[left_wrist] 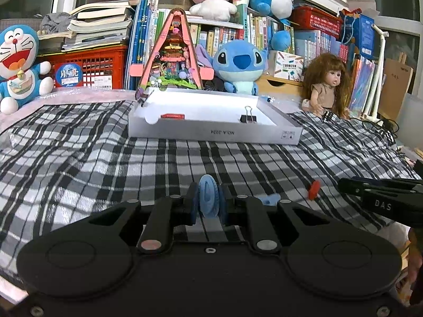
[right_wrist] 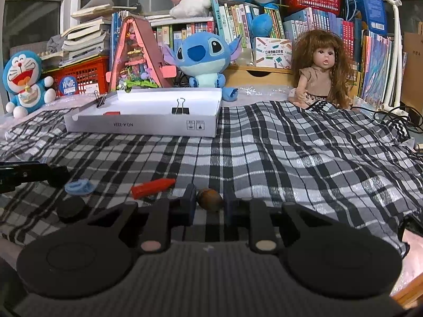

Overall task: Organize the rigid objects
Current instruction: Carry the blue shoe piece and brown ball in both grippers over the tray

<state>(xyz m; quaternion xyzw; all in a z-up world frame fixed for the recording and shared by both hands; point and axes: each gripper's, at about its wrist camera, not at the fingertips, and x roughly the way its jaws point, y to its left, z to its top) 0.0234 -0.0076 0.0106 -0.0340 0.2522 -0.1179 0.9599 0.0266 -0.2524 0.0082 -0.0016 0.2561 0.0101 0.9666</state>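
In the left wrist view my left gripper (left_wrist: 208,204) is shut on a blue oval piece (left_wrist: 208,195), held upright just above the checked cloth. A smaller light-blue piece (left_wrist: 269,199) lies right of it, and a red piece (left_wrist: 314,189) sits beyond that, near my right gripper (left_wrist: 346,185). In the right wrist view my right gripper (right_wrist: 209,207) is shut on a small brown oval thing (right_wrist: 209,198) resting on the cloth. The red piece (right_wrist: 153,187) lies just left of it. A blue piece (right_wrist: 79,187) sits by the left gripper's tip (right_wrist: 56,175).
A shallow white box (left_wrist: 211,132) stands ahead on the checked cloth (left_wrist: 105,163), with black binder clips (left_wrist: 248,117) and a red item (left_wrist: 171,116) inside. A black round disc (right_wrist: 71,210) lies at near left. Plush toys, a doll (right_wrist: 321,71) and books line the back.
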